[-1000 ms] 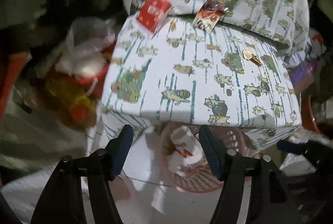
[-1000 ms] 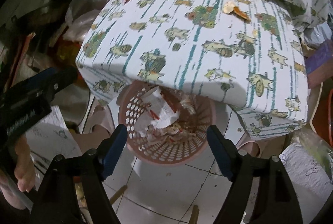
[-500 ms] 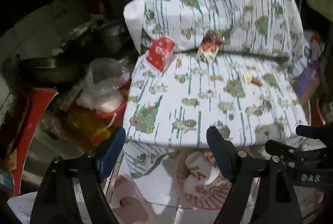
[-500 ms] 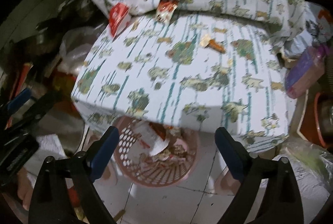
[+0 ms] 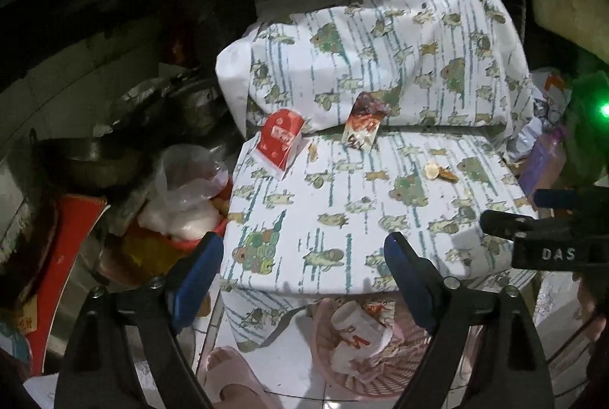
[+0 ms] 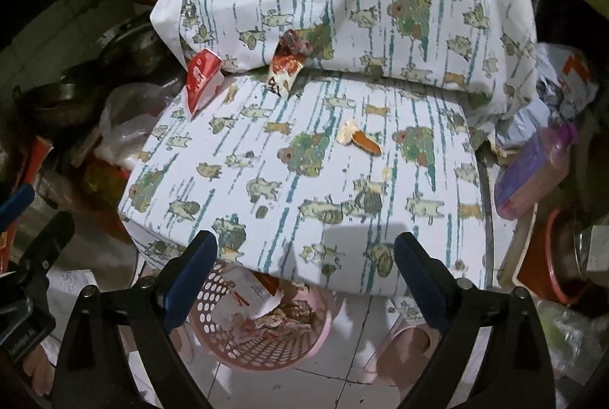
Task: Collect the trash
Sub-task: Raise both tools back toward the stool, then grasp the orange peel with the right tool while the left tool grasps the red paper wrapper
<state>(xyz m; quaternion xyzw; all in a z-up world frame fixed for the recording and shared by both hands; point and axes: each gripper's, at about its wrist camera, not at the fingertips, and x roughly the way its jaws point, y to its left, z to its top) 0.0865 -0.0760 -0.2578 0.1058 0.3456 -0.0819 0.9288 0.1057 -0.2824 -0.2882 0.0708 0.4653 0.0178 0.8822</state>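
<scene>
Messy dim room, patterned cushion (image 5: 354,218) sitting over a pink basket (image 6: 262,344); red wrapper (image 5: 279,139) lying well beyond both empty, wide-open grippers, left gripper (image 5: 304,272) jaws just been opening, right gripper (image 6: 304,272) too.

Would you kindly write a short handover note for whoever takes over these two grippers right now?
Left gripper: open, nothing held, fingers have just been opening.
Right gripper: open, nothing held, likewise.
Done: cup and wrappers lie in the pink basket on the floor under the cushion's front edge.
Left: red packet and brown wrapper at the back of the cushion; orange scraps mid-cushion.
</scene>
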